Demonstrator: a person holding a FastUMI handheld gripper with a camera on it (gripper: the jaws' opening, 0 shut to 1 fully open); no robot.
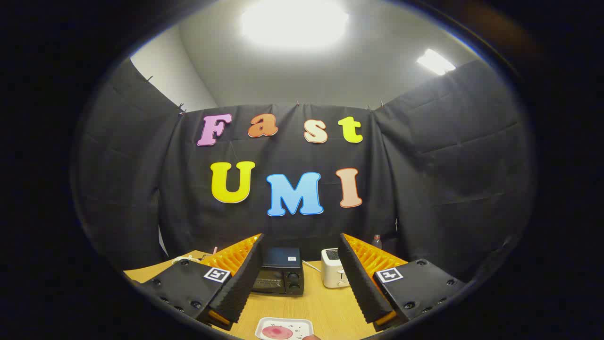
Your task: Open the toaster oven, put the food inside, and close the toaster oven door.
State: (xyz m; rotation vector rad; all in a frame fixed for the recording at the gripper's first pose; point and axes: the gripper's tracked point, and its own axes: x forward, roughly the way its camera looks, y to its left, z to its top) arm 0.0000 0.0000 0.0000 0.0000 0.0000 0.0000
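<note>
Gaping wide and empty, tongs point(300, 245) before the closed toaster oven point(280, 273).

Black toaster oven point(279, 274) stands shut; pink food point(277, 332) lies on plate point(304, 325).

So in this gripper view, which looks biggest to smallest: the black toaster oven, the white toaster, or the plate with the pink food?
1. Toaster oven, beyond the open gripper, door shut.
2. White toaster and plate: unsure. The plate lies nearest the camera and is partly cut off, so I won't rank them.
</note>
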